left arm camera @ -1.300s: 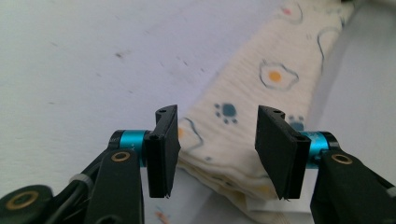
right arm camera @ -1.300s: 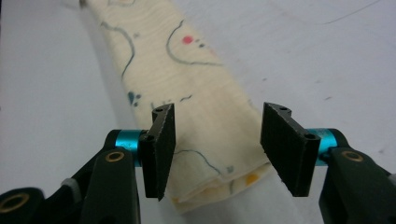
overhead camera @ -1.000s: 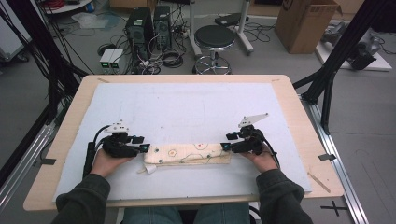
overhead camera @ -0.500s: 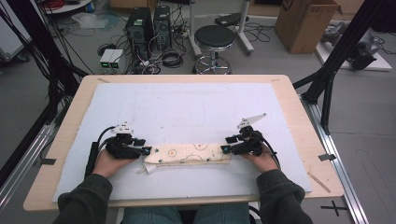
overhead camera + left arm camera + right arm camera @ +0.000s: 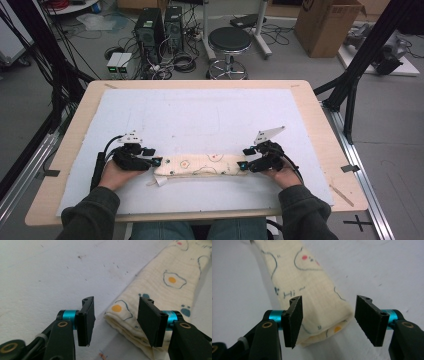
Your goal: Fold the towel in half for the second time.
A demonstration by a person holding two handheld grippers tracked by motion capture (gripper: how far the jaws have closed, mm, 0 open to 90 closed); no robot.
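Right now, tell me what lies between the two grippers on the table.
In the high view, the folded cream cloth stretches from the left gripper to the right gripper; each open gripper brackets one end.

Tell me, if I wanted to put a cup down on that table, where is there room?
Plenty beyond the folded cloth: the white mat is bare from the cloth to the table's far edge. A narrower bare strip runs between the cloth and the near edge. It is crowded only along the cloth, where the left gripper and right gripper sit open at its two ends.
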